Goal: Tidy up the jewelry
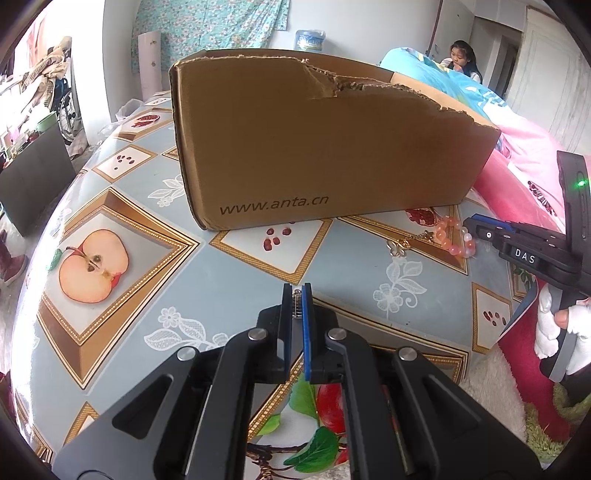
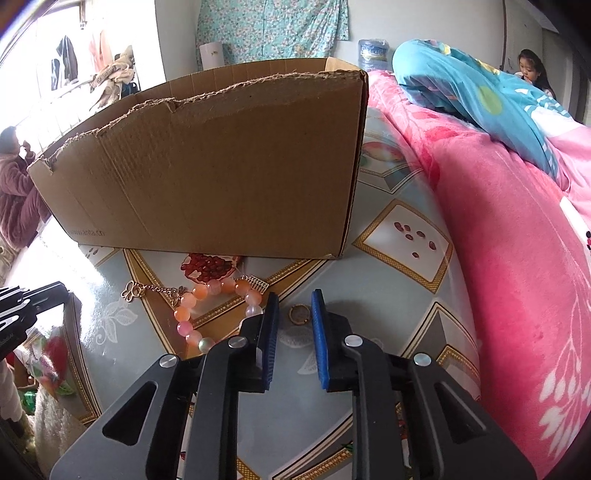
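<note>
One ring (image 2: 298, 314) lies between the right gripper's (image 2: 294, 308) nearly closed jaws, beside one beaded bracelet (image 2: 210, 306).

Setting: lived-in home, a combined bedroom and living room.
Bedding: pink plush blanket (image 2: 498, 229) at 3 o'clock, with a blue patterned quilt (image 2: 476, 92) heaped on it at 1 o'clock.
Tabletop: fruit-print oilcloth (image 1: 155, 236) beneath a torn cardboard box (image 1: 317, 147).
Wall: floral cloth (image 2: 273, 26) hung at 12 o'clock.
Laundry: clothes (image 2: 66, 62) hanging by a bright window at 10 o'clock.
Occupants: a person (image 1: 461, 59) seated at 1 o'clock; another person in a plush robe (image 2: 14, 184) at 9 o'clock.
Other: wheelchair (image 1: 68, 107) piled with clothing at 10 o'clock.
</note>
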The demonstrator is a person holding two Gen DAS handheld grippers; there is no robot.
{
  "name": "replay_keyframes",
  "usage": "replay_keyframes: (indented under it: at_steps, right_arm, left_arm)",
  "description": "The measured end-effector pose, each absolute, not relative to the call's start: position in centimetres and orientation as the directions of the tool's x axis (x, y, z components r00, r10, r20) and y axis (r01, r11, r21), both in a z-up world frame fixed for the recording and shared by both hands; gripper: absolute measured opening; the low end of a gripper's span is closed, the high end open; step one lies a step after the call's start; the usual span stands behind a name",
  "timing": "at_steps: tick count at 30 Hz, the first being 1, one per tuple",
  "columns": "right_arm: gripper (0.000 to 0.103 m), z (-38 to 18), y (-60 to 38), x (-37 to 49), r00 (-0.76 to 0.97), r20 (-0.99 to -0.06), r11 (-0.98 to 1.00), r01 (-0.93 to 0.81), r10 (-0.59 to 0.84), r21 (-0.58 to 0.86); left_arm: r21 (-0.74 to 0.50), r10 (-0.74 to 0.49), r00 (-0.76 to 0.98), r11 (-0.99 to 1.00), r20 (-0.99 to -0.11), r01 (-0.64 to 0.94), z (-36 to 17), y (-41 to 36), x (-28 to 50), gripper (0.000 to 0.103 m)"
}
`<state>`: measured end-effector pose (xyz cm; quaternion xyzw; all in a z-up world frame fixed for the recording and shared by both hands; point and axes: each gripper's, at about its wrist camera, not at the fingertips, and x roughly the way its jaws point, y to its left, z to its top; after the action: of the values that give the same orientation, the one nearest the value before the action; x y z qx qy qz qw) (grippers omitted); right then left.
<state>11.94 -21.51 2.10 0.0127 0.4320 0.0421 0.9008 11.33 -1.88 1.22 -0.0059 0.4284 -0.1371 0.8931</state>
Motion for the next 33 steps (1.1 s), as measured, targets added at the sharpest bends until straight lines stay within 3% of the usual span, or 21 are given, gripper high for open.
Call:
replay_keyframes:
  at_steps: [3, 17, 33]
  right_arm:
    - [0.012, 2.0, -21.5, 11.9, 0.631, -0.771, 0.996, -0.062, 0.087, 0.063]
    - [0.011, 3.6, -23.7, 11.4, 0.654, -0.751, 0.995, -0.019, 0.087, 0.099]
    - [0.008, 10.3, -23.6, 7.8, 0.768, -0.632, 0.993, -0.043, 0.106, 0.113]
  left_arm:
    - [-0.128, -0.25, 0.595, 0.962, -0.764, 0.239, 1.2, -1.9, 11.3, 0.004]
    - [-0.125, -0.247, 0.6, 0.963, -0.761, 0.237, 1.3, -2.0, 11.3, 0.004]
    - [-0.113, -0.288, 0.708, 0.952, -0.645, 0.285, 7.3, -1.5, 9.1, 0.004]
